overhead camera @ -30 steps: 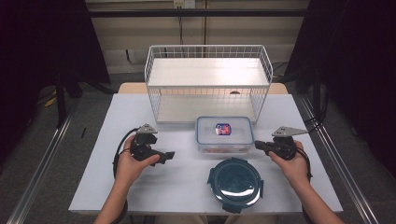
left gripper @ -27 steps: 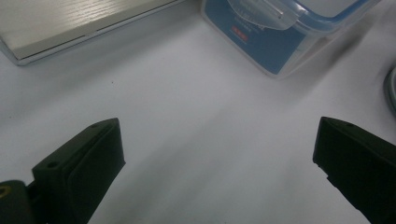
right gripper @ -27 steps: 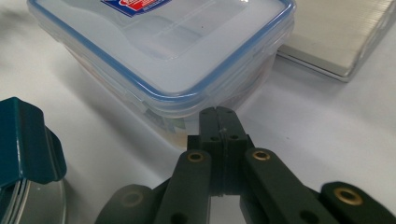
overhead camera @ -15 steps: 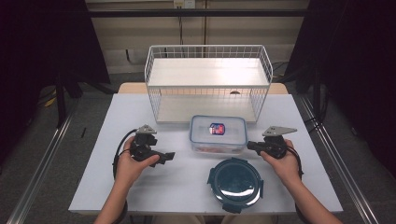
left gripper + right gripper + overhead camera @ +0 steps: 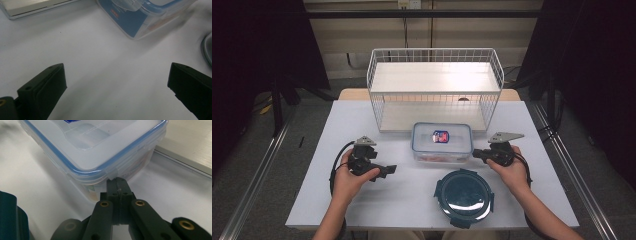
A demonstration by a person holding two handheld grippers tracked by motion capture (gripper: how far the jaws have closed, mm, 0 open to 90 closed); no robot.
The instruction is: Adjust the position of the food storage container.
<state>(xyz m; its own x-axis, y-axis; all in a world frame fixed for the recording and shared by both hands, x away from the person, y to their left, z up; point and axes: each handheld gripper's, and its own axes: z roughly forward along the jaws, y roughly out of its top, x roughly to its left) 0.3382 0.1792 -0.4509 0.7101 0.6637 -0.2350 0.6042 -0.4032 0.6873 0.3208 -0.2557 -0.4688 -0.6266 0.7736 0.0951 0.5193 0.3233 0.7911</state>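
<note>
A clear rectangular food box (image 5: 442,142) with a blue-rimmed lid and a red-blue label stands at the table's middle, in front of the wire rack. My right gripper (image 5: 475,153) is at the box's right end; in the right gripper view its jaws (image 5: 117,180) are shut with nothing between them, and their tips touch the box (image 5: 95,145) just under the lid's rim. My left gripper (image 5: 390,169) rests on the table left of the box with its jaws wide open (image 5: 116,82) and empty, and the box's corner (image 5: 140,17) lies ahead of it.
A white wire rack (image 5: 434,85) with a shelf stands at the back of the white table (image 5: 362,205). A round dark teal lidded container (image 5: 464,197) sits near the front edge, between the hands. Its rim (image 5: 10,212) lies close beside the right gripper.
My right gripper has moved left against the box's right end, and the box has slid a little to the left. The left gripper has stayed put.
</note>
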